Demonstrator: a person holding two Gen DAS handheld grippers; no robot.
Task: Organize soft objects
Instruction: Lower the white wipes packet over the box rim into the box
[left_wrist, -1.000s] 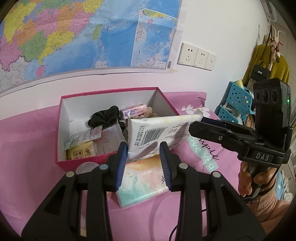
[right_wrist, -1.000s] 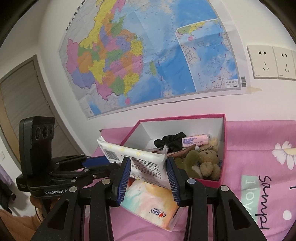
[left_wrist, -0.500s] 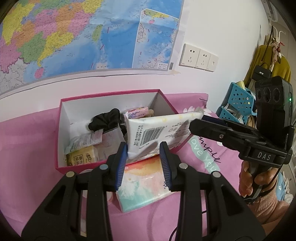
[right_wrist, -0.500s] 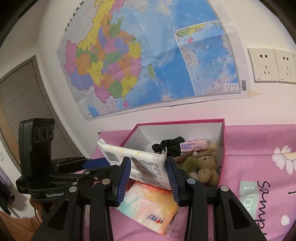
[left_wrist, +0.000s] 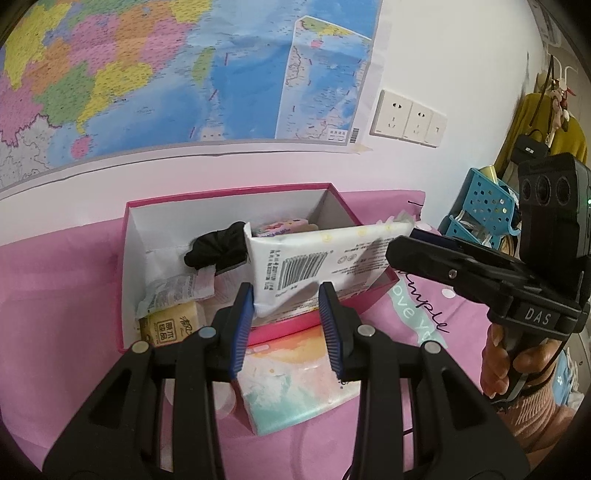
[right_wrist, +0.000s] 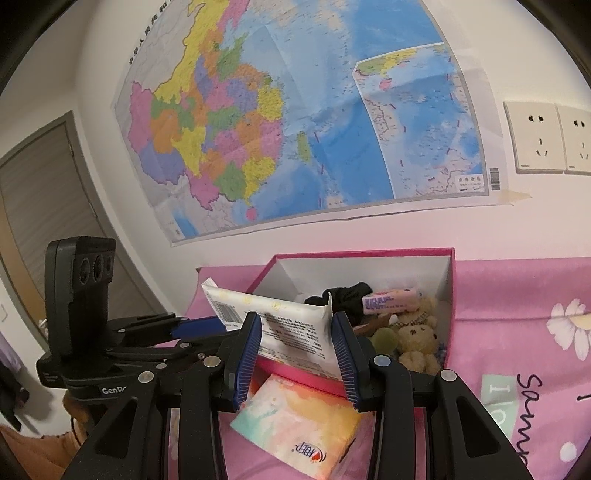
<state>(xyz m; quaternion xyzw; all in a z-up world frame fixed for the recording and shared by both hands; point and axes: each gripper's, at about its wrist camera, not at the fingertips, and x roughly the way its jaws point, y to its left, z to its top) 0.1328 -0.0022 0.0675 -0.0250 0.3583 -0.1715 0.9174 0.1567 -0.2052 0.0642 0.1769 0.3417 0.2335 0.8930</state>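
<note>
My left claw (left_wrist: 286, 317) and my right claw (right_wrist: 297, 341) each pinch an end of the white wipes pack (left_wrist: 325, 258), holding it between them over the pink box (left_wrist: 127, 236). A pastel tissue pack (right_wrist: 295, 424) lies on the pink sheet just below both claws.

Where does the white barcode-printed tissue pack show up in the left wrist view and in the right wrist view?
Left wrist: white tissue pack at centre, above the fingertips, over the pink box.
Right wrist: white tissue pack at centre-left, its right end between the fingertips, over the box's near edge.
Shared landmark: black scrunchie inside the box.
</note>
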